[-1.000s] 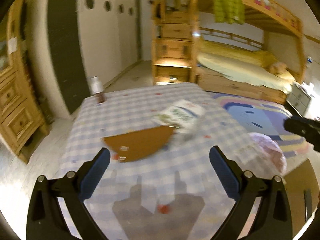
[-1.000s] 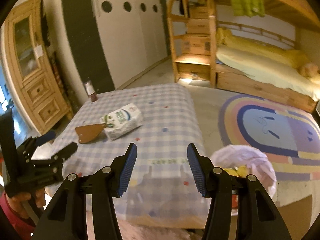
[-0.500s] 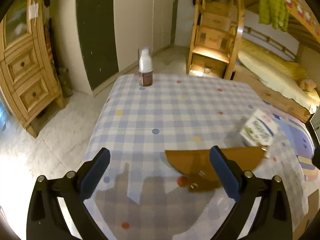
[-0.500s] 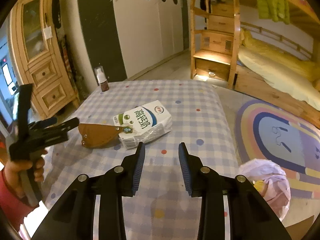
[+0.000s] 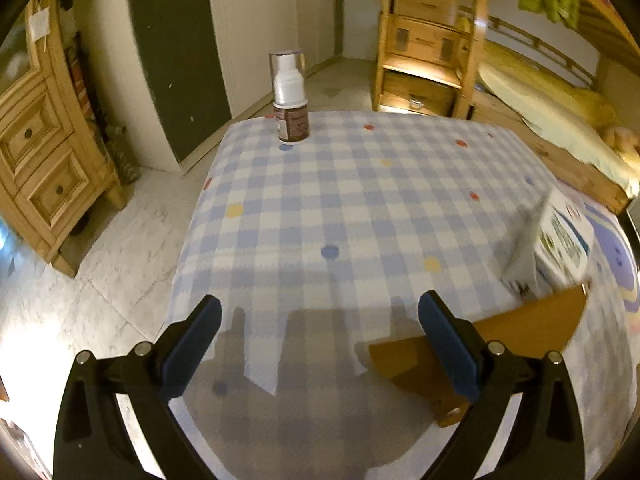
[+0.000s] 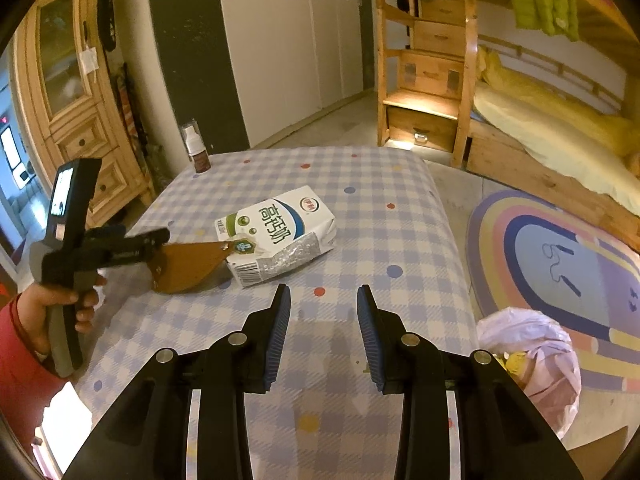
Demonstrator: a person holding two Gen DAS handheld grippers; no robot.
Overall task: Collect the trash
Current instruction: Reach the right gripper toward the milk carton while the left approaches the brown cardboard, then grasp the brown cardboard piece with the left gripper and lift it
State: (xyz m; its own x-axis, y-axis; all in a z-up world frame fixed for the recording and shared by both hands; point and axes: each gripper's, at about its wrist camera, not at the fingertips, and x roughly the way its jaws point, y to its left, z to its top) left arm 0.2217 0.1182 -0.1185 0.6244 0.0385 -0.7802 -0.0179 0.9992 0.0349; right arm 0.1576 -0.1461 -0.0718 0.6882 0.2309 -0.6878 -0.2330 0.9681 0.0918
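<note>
A white milk carton (image 6: 280, 232) lies on its side mid-table, and a flat brown leather-like piece (image 6: 188, 264) touches its left end. Both show at the right edge of the left wrist view, the carton (image 5: 560, 240) blurred above the brown piece (image 5: 520, 332). My right gripper (image 6: 323, 294) hovers over the cloth just in front of the carton, open, its jaws fairly narrow and with nothing between them. My left gripper (image 5: 318, 308) is wide open and empty over the table's left part. In the right wrist view the left gripper (image 6: 142, 232) sits beside the brown piece, held by a hand (image 6: 60, 308).
A small brown spray bottle (image 5: 290, 100) with a clear cap stands at the table's far left corner. The table (image 6: 380, 320) wears a blue checked cloth. A pale plastic trash bag (image 6: 532, 356) sits on the floor to the right, by a rainbow rug (image 6: 560, 248). Behind stand a wooden cabinet, wardrobe and bunk bed.
The left wrist view swung left: carton and brown piece slid from centre to the right edge, and the bottle came to the middle. My right gripper's jaws narrowed and drew closer to the carton.
</note>
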